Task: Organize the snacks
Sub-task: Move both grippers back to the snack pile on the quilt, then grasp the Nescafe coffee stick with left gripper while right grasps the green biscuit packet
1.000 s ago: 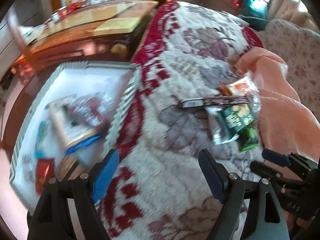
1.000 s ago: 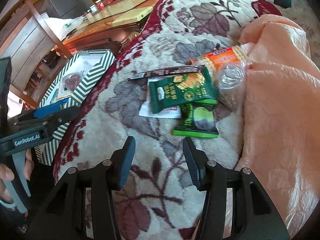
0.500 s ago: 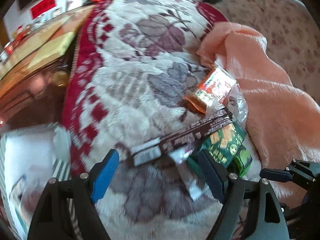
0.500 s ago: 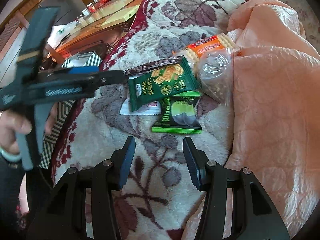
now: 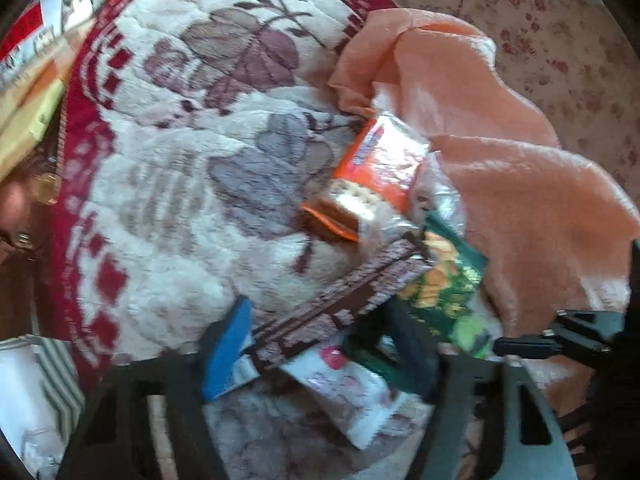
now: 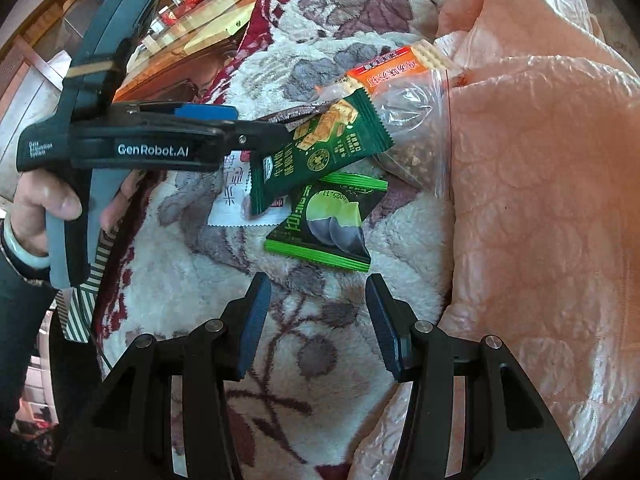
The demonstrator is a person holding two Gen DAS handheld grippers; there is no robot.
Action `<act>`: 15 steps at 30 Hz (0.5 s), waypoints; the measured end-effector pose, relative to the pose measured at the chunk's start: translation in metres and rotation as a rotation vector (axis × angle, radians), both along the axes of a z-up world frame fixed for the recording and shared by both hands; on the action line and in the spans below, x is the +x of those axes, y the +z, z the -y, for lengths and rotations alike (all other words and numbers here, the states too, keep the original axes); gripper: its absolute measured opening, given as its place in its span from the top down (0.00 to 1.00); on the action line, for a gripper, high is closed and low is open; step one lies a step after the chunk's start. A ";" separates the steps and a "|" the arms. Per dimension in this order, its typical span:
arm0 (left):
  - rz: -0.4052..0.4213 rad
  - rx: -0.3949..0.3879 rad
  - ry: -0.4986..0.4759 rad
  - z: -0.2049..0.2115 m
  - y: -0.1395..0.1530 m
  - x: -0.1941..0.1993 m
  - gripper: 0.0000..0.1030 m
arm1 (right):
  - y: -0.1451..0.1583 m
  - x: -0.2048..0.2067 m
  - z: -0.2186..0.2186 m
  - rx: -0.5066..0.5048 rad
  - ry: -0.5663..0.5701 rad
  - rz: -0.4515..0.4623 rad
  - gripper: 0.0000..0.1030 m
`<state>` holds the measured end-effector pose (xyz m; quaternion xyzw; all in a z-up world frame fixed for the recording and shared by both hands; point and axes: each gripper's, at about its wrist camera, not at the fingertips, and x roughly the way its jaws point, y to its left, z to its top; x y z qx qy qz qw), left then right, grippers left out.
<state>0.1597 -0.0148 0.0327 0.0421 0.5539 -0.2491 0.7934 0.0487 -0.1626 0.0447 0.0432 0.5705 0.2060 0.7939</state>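
Snack pile: five or so packets lie heaped on a flowered blanket [image 6: 312,360]; the dark green cracker packet [image 6: 320,152] is the landmark here.
Brown bar: a long brown wrapper [image 5: 340,304] lies just left of the green packet, touching it.
Other snacks: an orange cracker pack [image 6: 392,68] and a clear bag of crumbs [image 6: 412,128] sit behind it; a lime green packet [image 6: 324,224] and a white packet [image 6: 236,196] lie partly under it.
Left gripper [image 5: 320,344]: jaws open, straddling the brown bar, not yet closed on it.
Right gripper [image 6: 316,320]: jaws open and empty, hovering just in front of the lime packet.
Striped box [image 6: 86,300]: well left of the green packet, off the blanket's edge.
Progress: the whole pile is unsorted; every packet here is left to move, probably into that box.
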 end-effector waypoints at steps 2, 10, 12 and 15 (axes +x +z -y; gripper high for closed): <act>0.011 0.000 0.003 0.000 0.002 -0.002 0.56 | 0.000 0.000 0.000 0.000 0.000 0.001 0.52; 0.040 -0.010 0.127 -0.017 0.016 -0.008 0.82 | 0.006 0.000 -0.001 0.008 0.003 0.021 0.52; 0.040 -0.003 0.173 -0.025 0.017 -0.011 0.89 | 0.010 0.000 -0.001 0.022 -0.004 0.033 0.52; 0.033 -0.001 0.243 -0.038 0.016 -0.018 0.89 | 0.014 0.002 -0.004 0.045 -0.015 0.050 0.52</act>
